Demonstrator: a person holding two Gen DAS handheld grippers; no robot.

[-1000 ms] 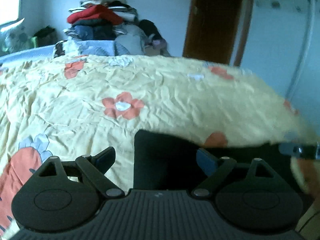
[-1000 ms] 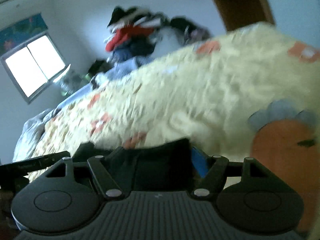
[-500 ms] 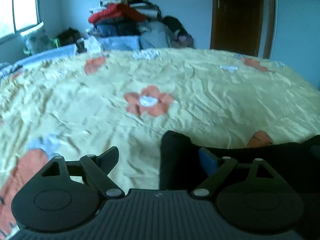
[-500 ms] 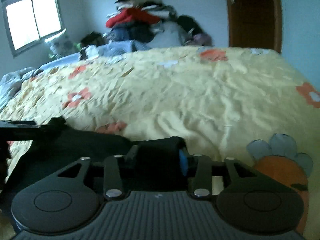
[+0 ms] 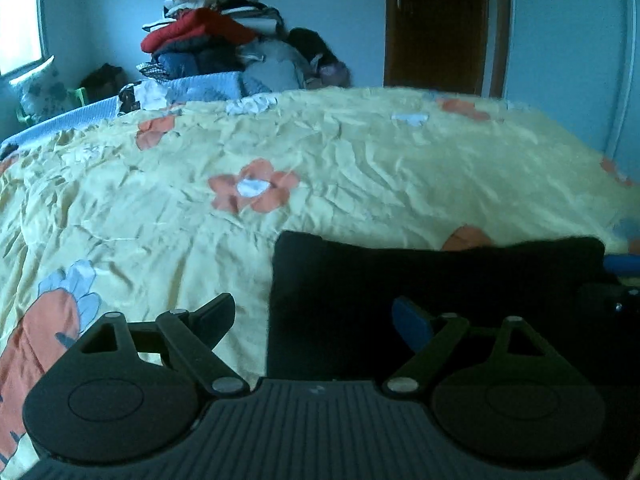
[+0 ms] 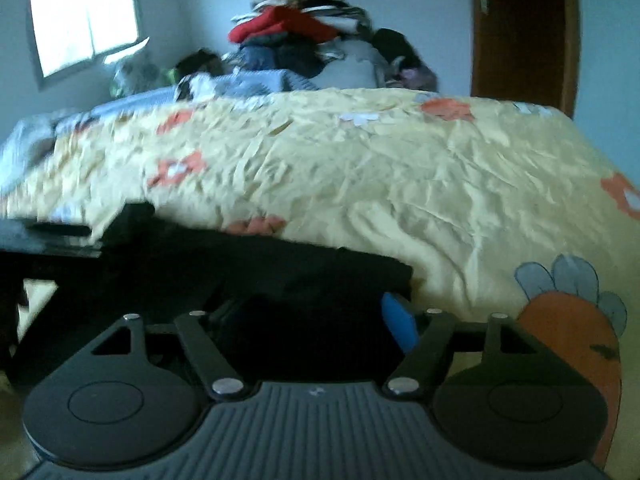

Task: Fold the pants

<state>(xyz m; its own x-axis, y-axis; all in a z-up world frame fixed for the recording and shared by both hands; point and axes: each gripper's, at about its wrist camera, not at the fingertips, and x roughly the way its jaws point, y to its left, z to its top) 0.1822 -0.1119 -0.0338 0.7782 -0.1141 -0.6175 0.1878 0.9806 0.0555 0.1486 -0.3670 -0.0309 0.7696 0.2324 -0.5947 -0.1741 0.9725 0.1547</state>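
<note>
Black pants (image 5: 432,276) lie on a yellow flowered bedspread (image 5: 320,152) at the near edge of the bed. My left gripper (image 5: 316,316) is open, its jaws wide apart, straddling the left corner of the pants. The other gripper shows at the right edge (image 5: 612,280). In the right wrist view the pants (image 6: 280,272) stretch from the left to the centre. My right gripper (image 6: 308,316) is open around their right corner, blue pad (image 6: 398,326) beside the cloth.
A tall pile of clothes (image 5: 224,36) stands beyond the far side of the bed. A brown door (image 5: 436,24) is at the back right and a window (image 6: 84,16) at the back left. The bedspread extends wide beyond the pants.
My right gripper closed on the pants' corner half a second ago and has now opened again. Both views have steadied and sit low at the pants' near corners.
</note>
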